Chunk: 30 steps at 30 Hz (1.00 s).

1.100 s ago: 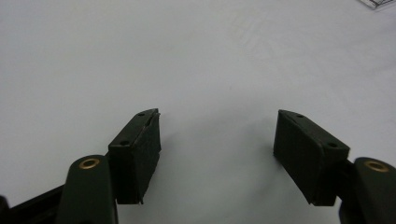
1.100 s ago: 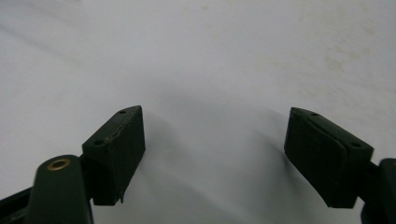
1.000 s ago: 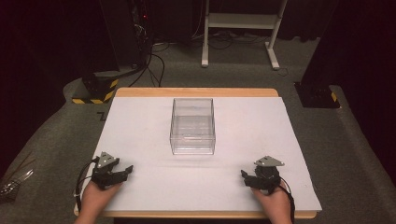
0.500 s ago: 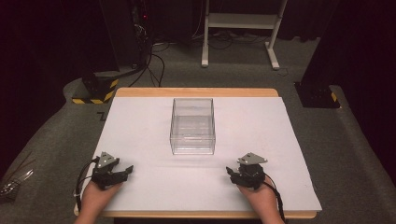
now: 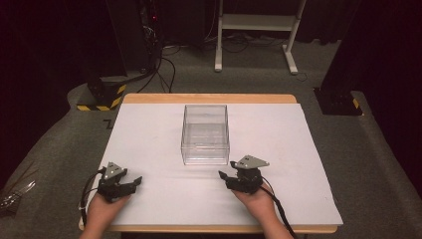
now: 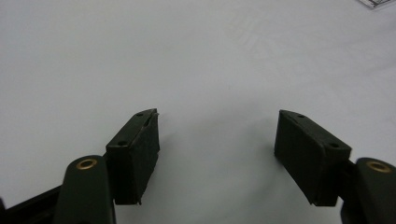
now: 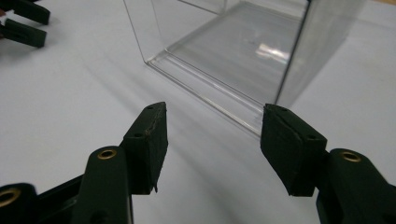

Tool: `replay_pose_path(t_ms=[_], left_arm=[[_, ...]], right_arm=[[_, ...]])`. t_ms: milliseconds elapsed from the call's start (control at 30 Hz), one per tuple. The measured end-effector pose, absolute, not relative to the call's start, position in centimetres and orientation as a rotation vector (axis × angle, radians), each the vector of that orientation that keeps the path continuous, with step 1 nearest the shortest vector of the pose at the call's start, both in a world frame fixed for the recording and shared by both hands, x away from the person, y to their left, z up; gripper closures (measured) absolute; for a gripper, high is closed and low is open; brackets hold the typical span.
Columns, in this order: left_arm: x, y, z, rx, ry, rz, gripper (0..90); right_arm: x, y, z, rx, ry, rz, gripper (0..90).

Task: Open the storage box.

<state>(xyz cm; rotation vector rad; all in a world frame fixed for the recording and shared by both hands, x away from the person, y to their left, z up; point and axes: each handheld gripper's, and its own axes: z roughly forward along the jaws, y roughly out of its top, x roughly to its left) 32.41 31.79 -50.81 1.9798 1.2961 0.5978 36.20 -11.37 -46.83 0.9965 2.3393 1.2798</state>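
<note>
One clear box (image 5: 205, 133), two claws, left (image 6: 217, 144) and right (image 7: 212, 142), both spread apart, empty.

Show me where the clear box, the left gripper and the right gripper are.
Clear box (image 5: 205, 133), high view, middle of the box.
Left gripper (image 5: 134, 182), high view, between its fingertips.
Right gripper (image 5: 223, 175), high view, between its fingertips.

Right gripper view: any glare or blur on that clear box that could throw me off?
Right gripper view: clear box sharp, one bright glare patch on its floor, soft shadow left of it, near jaws slightly soft. High view: box evenly lit against the white table cover, background dark.
</note>
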Motion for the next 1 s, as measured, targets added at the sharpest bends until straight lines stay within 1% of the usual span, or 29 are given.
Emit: replay_pose_path(t_ms=[133, 167, 233, 267, 500, 600, 767, 867, 900, 1000], left_arm=[[32.4, 31.8, -50.8, 1.984, 1.296, 0.597, 30.1], [32.4, 31.7, -50.8, 1.993, 1.287, 0.601, 27.5], [32.4, 31.7, -50.8, 1.993, 1.294, 0.608, 26.8], [32.4, 31.7, -50.8, 1.99, 1.303, 0.606, 24.8], [32.4, 31.6, -50.8, 1.991, 1.307, 0.612, 23.4], [32.4, 31.6, -50.8, 1.99, 1.31, 0.609, 22.8], [32.5, 31.6, -50.8, 1.99, 1.309, 0.61, 22.7], [32.5, 31.7, -50.8, 1.99, 1.308, 0.606, 22.7], [32.5, 31.7, -50.8, 1.991, 1.307, 0.605, 22.5], [32.5, 31.7, -50.8, 1.993, 1.305, 0.606, 22.5]], right_arm=[[36.7, -10.8, -46.8, 0.997, 2.341, 1.343, 39.9], [36.9, -10.4, -46.8, 1.005, 2.33, 1.366, 40.3], [37.1, -10.2, -46.8, 0.996, 2.32, 1.375, 40.6], [37.1, -10.0, -46.7, 0.992, 2.304, 1.379, 40.7], [38.1, -8.9, -46.9, 0.983, 2.236, 1.421, 44.2], [38.5, -8.5, -47.1, 0.99, 2.221, 1.445, 46.1], [39.4, -8.7, -47.2, 1.014, 2.192, 1.502, 52.1], [39.6, -8.7, -47.2, 1.008, 2.194, 1.513, 53.1], [39.7, -8.7, -47.2, 1.002, 2.183, 1.516, 57.4], [39.8, -8.6, -47.3, 0.999, 2.178, 1.522, 58.5]])
